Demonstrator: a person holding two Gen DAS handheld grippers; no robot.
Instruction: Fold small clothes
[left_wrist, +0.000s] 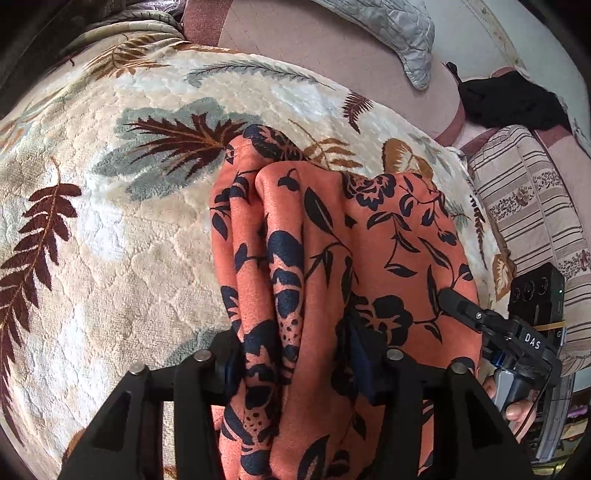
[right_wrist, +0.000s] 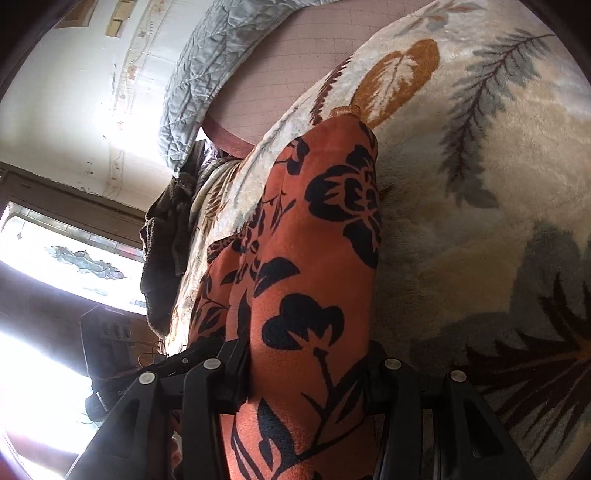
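**Both grippers clamped on the orange garment**

Your left gripper (left_wrist: 295, 373) has bunched folds of the orange floral garment (left_wrist: 332, 236) pinched between its fingers. Your right gripper (right_wrist: 306, 373) grips another part of the same garment (right_wrist: 314, 258), the cloth running out between its fingers. In the left wrist view the right gripper (left_wrist: 448, 295) sits at the garment's right edge, your hand (left_wrist: 517, 410) just below it. The garment drapes away from both over the cream leaf-print blanket (left_wrist: 110, 221) on the bed. Farther off lie a grey quilted pillow (left_wrist: 399, 33) and a dark cloth (left_wrist: 513, 99).
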